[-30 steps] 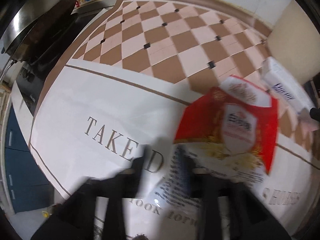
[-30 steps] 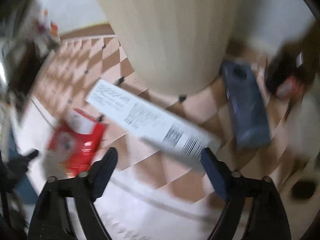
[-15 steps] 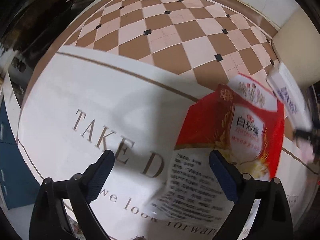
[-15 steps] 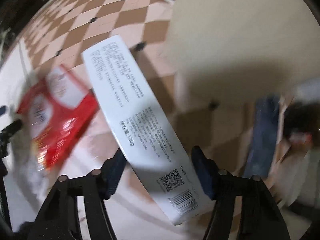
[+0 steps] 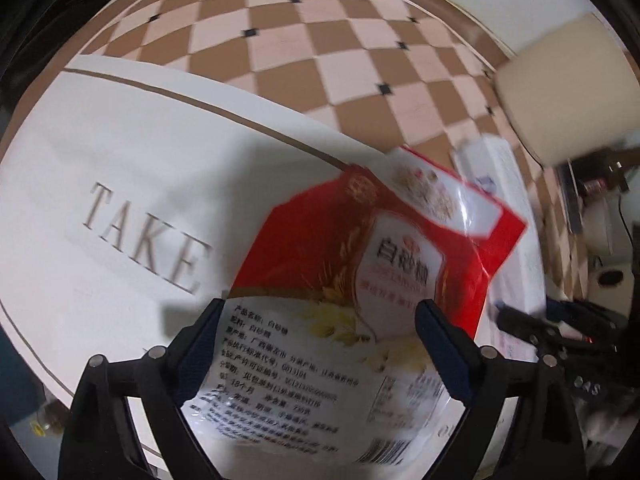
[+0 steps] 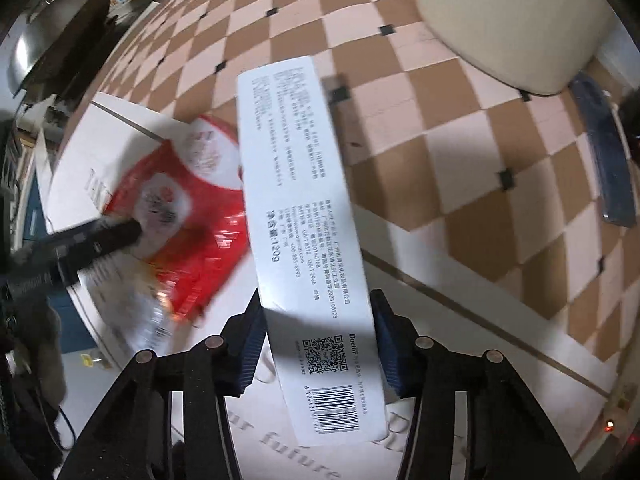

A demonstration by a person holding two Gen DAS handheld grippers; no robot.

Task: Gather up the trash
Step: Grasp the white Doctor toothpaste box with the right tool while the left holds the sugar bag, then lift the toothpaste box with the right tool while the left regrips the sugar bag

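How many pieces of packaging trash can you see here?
2. A red and white sugar bag lies on the white printed bag, between the left gripper's jaws. A long white carton sits between the right gripper's closing jaws. More may be out of view.

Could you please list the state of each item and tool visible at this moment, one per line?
Red sugar bag: crumpled and empty-looking, lying on the white mat, between the left tool's fingers.
Left tool: jaws wide but closing, pads not pressing the bag.
White carton: long, intact, between the right tool's pads.
Right tool: closing on the carton, pads at its sides.
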